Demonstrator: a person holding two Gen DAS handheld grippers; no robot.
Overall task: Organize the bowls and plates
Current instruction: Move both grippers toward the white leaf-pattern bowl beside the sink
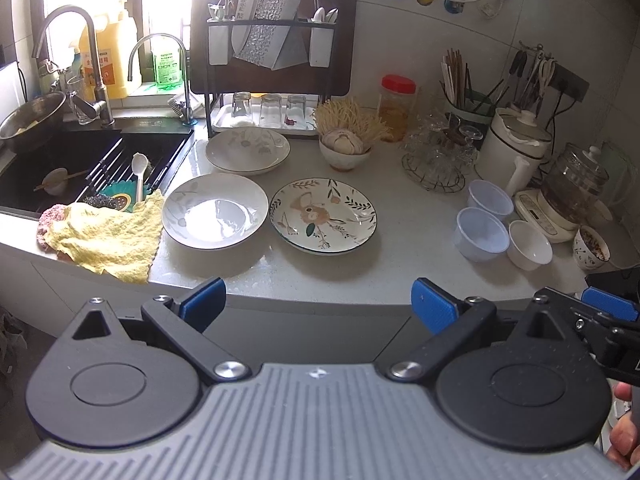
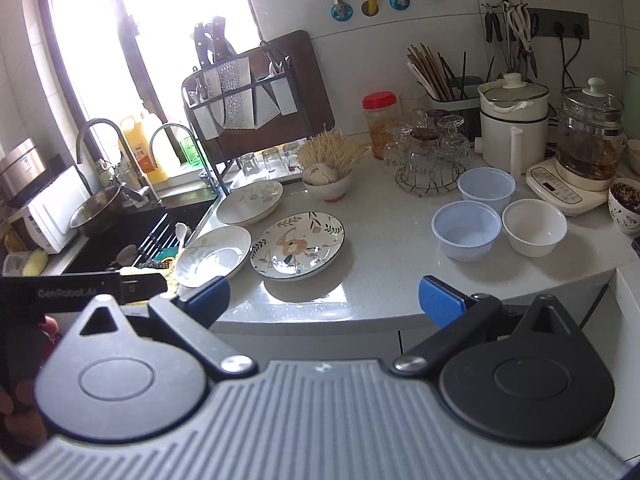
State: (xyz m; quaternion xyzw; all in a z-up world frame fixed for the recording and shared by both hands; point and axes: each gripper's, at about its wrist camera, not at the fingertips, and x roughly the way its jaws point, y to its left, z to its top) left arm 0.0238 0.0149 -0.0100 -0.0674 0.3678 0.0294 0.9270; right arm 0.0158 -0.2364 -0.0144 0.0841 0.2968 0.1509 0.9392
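Observation:
Three plates lie on the white counter: a floral plate [image 1: 323, 215] [image 2: 298, 245], a white plate with grey leaves [image 1: 215, 211] [image 2: 213, 255] to its left, and a pale flowered plate [image 1: 248, 150] [image 2: 250, 202] behind. Two translucent blue bowls [image 1: 481, 234] [image 1: 490, 200] [image 2: 467, 230] [image 2: 486, 189] and a white bowl [image 1: 529, 245] [image 2: 534, 226] stand at the right. My left gripper [image 1: 318, 302] is open and empty, held off the counter's front edge. My right gripper [image 2: 324, 300] is open and empty, also in front of the edge.
A black sink [image 1: 80, 160] with a yellow cloth [image 1: 108, 236] on its rim lies left. A dish rack [image 1: 272, 60] with glasses, a bowl of garlic [image 1: 345, 150], a wire glass stand [image 1: 436, 160], a kettle [image 1: 576, 188] and a patterned cup [image 1: 591, 249] crowd the back and right.

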